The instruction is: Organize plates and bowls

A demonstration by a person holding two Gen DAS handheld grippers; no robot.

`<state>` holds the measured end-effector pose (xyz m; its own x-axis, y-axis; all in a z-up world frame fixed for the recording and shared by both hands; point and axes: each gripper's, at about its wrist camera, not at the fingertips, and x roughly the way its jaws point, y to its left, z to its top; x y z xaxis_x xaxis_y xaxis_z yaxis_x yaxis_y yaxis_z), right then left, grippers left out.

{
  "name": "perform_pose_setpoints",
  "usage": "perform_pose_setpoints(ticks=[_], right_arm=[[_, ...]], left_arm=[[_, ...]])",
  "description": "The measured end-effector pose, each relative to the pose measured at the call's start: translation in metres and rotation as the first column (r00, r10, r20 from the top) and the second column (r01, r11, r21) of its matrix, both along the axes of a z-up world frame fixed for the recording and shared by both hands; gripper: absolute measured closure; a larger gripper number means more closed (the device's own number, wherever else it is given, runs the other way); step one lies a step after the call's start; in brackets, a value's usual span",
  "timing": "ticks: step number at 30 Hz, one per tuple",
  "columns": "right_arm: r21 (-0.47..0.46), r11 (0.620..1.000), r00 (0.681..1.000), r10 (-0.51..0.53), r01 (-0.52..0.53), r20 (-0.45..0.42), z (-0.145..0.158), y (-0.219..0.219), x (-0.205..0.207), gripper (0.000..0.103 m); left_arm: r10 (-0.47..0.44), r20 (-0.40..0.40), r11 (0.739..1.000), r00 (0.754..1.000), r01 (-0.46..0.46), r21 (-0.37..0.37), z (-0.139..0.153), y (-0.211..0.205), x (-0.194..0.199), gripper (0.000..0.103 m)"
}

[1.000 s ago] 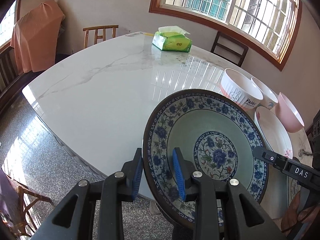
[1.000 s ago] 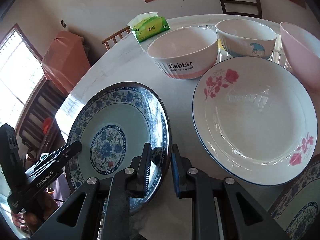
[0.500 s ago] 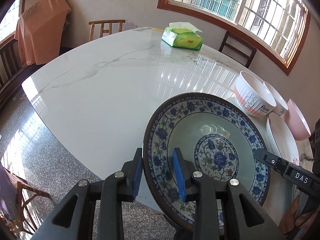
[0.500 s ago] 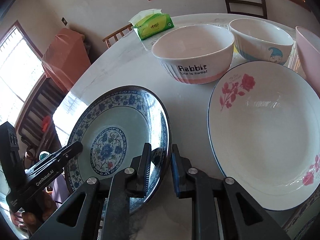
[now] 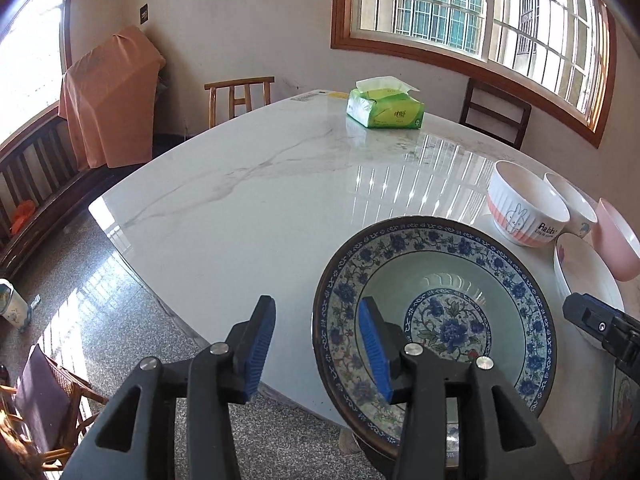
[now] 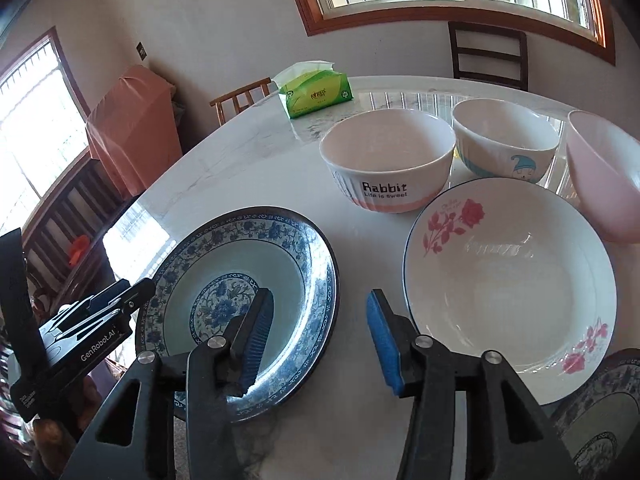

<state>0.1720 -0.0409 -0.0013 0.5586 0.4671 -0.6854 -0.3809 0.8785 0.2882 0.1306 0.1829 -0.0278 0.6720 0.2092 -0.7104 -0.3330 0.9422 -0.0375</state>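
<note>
A blue-and-white floral plate (image 5: 436,308) (image 6: 248,280) sits on the marble table (image 5: 260,200) by its near edge. My left gripper (image 5: 318,344) straddles the plate's left rim. Its jaws are opening and the blue pads stand clear of the rim. My right gripper (image 6: 320,340) straddles the right rim in the same way, jaws opening, pads off the plate. Each view shows the other gripper at the plate's far side. A white plate with red roses (image 6: 508,280) lies to the right of the floral plate.
Behind the plates stand a white "Rabbit" bowl (image 6: 388,160), a cartoon bowl (image 6: 504,144) and a pink bowl (image 6: 604,184). Another floral plate (image 6: 596,420) shows at the bottom right. A green tissue pack (image 5: 384,110) lies far back. Chairs ring the table.
Both grippers were shut on the floral plate's rim and have now opened off it. The right gripper has drawn back a little.
</note>
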Motion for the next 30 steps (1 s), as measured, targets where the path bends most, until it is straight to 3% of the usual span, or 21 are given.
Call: perform_pose_setpoints(ticks=[5, 8, 12, 14, 16, 20, 25, 30], right_arm=[[0.089, 0.996, 0.999, -0.028, 0.03, -0.014, 0.006, -0.043, -0.027, 0.053], [0.116, 0.99, 0.997, -0.075, 0.077, -0.018, 0.009, -0.081, -0.048, 0.053], [0.149, 0.969, 0.981, -0.196, 0.195, -0.009, 0.022, -0.149, -0.083, 0.049], [0.144, 0.953, 0.963, -0.27, 0.268, -0.007, 0.025, -0.188, -0.098, 0.041], [0.135, 0.932, 0.941, -0.339, 0.337, -0.007, 0.025, -0.226, -0.108, 0.038], [0.128, 0.89, 0.899, -0.435, 0.437, -0.047, 0.014, -0.287, -0.12, 0.038], [0.2, 0.873, 0.896, -0.432, 0.445, -0.106, -0.006, -0.32, -0.124, 0.038], [0.237, 0.879, 0.91, -0.39, 0.414, -0.144, -0.026, -0.325, -0.12, 0.038]], left_arm=[[-0.025, 0.019, 0.999, 1.0, 0.024, 0.047, 0.014, -0.016, -0.014, 0.057], [-0.053, 0.032, 0.997, 0.998, 0.051, 0.064, 0.026, -0.034, -0.028, 0.035], [-0.149, 0.102, 0.989, 0.983, 0.15, -0.003, 0.047, -0.071, -0.051, 0.024], [-0.256, 0.115, 0.963, 0.96, 0.264, -0.06, 0.054, -0.098, -0.054, 0.023], [-0.382, 0.123, 0.913, 0.916, 0.394, -0.105, 0.054, -0.127, -0.055, 0.023], [-0.556, -0.01, 0.819, 0.831, 0.546, -0.175, 0.035, -0.191, -0.035, 0.023], [-0.608, -0.055, 0.774, 0.792, 0.575, -0.264, 0.011, -0.229, -0.022, 0.023], [-0.63, -0.067, 0.75, 0.774, 0.584, -0.31, 0.004, -0.247, -0.015, 0.023]])
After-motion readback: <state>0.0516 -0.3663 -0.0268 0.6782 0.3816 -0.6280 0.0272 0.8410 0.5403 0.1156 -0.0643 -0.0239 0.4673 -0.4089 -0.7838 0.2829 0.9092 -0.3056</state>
